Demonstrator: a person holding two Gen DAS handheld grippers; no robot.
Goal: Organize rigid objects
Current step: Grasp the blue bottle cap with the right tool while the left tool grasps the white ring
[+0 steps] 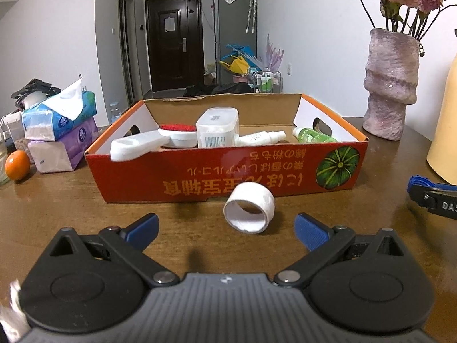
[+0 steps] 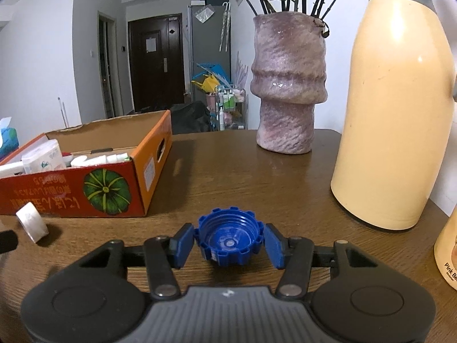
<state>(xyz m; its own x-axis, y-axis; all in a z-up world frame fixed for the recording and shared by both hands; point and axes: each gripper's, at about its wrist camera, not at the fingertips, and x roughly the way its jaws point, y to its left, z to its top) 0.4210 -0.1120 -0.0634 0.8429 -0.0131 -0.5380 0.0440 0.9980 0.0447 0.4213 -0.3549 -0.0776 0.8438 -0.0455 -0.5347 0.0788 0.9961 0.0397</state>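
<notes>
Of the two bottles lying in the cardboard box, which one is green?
The green bottle is the one at the box's right end, near the cut-out handle hole. The other, a white bottle, lies beside it toward the middle.

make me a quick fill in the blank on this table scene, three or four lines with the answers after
1. The right gripper has its jaws closed on a ribbed ____ plastic bottle cap.
2. The white tape roll lies on the brown wooden table, in front of the ____ cardboard box.
3. The left gripper is ____, with nothing between its jaws.
4. The picture printed on the box front is a green ____.

Missing words: blue; red and orange; open; pumpkin
</notes>
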